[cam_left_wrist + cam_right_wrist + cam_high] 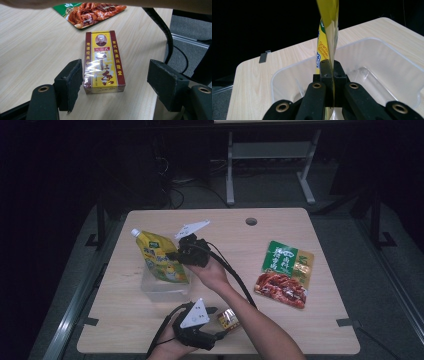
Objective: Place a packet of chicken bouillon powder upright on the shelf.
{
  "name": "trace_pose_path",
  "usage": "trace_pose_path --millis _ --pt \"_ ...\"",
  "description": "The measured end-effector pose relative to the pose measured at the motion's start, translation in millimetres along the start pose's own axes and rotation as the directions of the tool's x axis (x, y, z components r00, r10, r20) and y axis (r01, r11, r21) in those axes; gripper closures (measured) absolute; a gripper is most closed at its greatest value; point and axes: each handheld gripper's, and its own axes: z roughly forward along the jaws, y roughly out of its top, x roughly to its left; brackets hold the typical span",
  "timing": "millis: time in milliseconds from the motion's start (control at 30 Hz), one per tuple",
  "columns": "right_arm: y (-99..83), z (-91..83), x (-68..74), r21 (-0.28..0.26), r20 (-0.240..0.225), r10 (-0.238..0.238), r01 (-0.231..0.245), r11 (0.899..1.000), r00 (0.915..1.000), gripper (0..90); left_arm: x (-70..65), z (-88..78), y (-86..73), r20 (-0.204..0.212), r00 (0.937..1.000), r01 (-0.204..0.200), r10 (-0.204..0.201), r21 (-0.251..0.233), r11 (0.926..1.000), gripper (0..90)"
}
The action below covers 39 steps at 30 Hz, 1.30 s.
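Yellow pouch (327,30) pinched in right claw (331,82), over clear bin (387,60).

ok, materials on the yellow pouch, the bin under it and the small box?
Yellow pouch: looks like flexible glossy plastic film; its thin edge bends where the right gripper pinches it. Bin: clear rigid plastic, the table shows through its walls. Small box: likely printed cardboard in shiny clear wrap, with glare streaks on top.
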Motion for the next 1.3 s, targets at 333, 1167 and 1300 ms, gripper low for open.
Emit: trace_pose_path --millis 333,1167,1300 --pt "-10.9 8.8 -1.8 0.032 0.003 0.006 -0.006 0.999 1.0 89.7 1.0 -0.2 0.1 -0.005 1.0 -0.001 0.001 -0.001 1.0 28.1" --pt "-25.4 -2.0 -14.4 0.055 0.009 0.054 -0.055 0.997 0.9985 70.4 5.1 4.8 -2.2 -0.021 0.9998 -0.003 0.003 0.03 0.9995 27.4" --pt "-26.1 -10.9 -14.5 0.046 0.001 0.058 -0.058 0.997 0.9983 66.6 4.9 5.8 -2.2 -0.024 0.9997 0.007 -0.006 0.032 0.9995 26.6"
